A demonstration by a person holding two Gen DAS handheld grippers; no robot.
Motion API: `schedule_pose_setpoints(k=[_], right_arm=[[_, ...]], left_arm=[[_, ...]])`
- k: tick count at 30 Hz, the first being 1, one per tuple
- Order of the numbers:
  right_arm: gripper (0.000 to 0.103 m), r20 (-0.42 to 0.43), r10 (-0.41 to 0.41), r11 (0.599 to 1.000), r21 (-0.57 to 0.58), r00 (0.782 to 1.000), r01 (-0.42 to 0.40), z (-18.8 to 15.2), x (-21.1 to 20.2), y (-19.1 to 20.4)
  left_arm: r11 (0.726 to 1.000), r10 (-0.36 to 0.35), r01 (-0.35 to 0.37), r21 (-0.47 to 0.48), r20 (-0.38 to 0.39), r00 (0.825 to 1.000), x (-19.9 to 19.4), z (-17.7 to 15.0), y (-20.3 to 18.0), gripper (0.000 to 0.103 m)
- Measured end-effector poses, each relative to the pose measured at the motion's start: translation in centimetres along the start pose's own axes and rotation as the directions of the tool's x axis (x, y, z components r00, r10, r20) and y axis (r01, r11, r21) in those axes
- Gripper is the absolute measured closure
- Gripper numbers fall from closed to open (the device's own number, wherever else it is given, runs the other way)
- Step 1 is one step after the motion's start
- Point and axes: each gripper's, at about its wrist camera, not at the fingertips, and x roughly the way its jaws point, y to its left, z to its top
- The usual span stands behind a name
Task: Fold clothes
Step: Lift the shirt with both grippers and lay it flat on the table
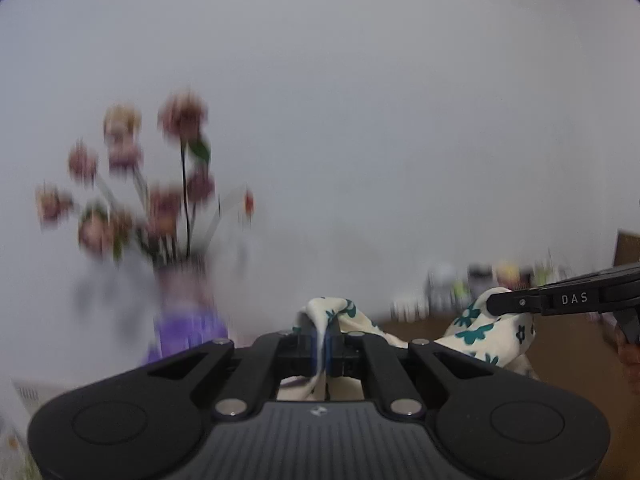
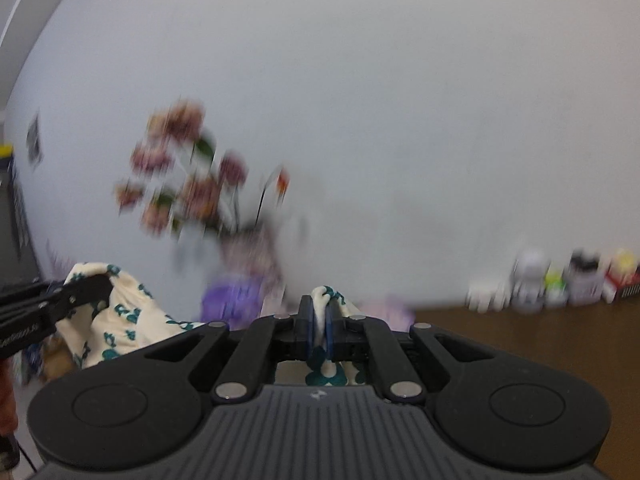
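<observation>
Behind: flowers (blurred), bottles | left gripper, right gripper pinching floral garment

Left gripper raised, fingers pinched together — right gripper alongside, likewise clamped

Right gripper fingers pinch the floral cloth; left gripper grips another part.
</observation>
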Motion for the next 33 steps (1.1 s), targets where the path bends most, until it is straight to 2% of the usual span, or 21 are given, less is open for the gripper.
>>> schedule_pose_setpoints(k=[5,9,13,20,23,24,25,26,27,29,32,33], right_arm=[[0.098,-0.161,0.06,0.998,-0.006,0.985,-0.062,-8.7,2.9,2.3],[0.098,-0.226,0.098,0.995,0.009,0.969,-0.098,-13.6,3.8,3.5],[0.098,-0.248,0.103,0.995,0.016,0.963,-0.102,-15.3,4.7,3.9],[0.097,-0.278,0.103,0.995,0.028,0.955,-0.099,-16.6,6.4,3.7],[0.093,-0.29,0.111,0.994,0.042,0.951,-0.103,-17.2,7.2,3.3],[0.089,-0.29,0.115,0.993,0.051,0.95,-0.104,-17.3,7.2,3.1],[0.078,-0.284,0.116,0.993,0.063,0.952,-0.102,-17.3,6.9,2.8],[0.067,-0.276,0.116,0.993,0.067,0.954,-0.101,-17.4,6.4,2.5],[0.065,-0.266,0.115,0.993,0.06,0.957,-0.102,-17.4,5.7,2.1],[0.06,-0.251,0.108,0.994,0.044,0.962,-0.1,-17.6,4.0,1.4],[0.048,-0.242,0.078,0.997,0.006,0.967,-0.079,-18.5,1.1,0.2],[0.048,-0.242,0.058,0.998,-0.012,0.968,-0.063,-18.9,0.2,-0.2]], left_arm=[[1.0,-0.001,-0.003,-0.025,-0.131,0.991,-0.5,-8.3,1.5,0.1],[0.997,0.002,-0.017,-0.075,-0.201,0.979,-0.4,-12.6,2.8,0.1],[0.991,-0.004,-0.029,-0.127,-0.249,0.969,0.1,-15.0,4.0,0.1],[0.986,-0.018,-0.031,-0.164,-0.289,0.957,2.0,-16.4,4.8,0.1],[0.983,-0.017,-0.041,-0.179,-0.314,0.949,2.6,-16.7,5.1,0.09],[0.981,-0.016,-0.046,-0.186,-0.318,0.948,2.6,-16.8,5.2,0.082],[0.981,-0.013,-0.048,-0.186,-0.315,0.949,2.3,-16.9,5.3,0.076],[0.982,-0.001,-0.057,-0.179,-0.308,0.951,1.8,-16.9,5.4,0.064],[0.983,0.011,-0.065,-0.172,-0.301,0.953,1.3,-16.9,5.5,0.055],[0.987,0.031,-0.073,-0.145,-0.273,0.962,-0.3,-16.9,5.4,0.052],[0.993,0.015,-0.042,-0.11,-0.23,0.973,-2.6,-16.6,4.5,0.038],[0.995,0.001,-0.023,-0.099,-0.22,0.976,-3.3,-16.6,4.0,0.033]])
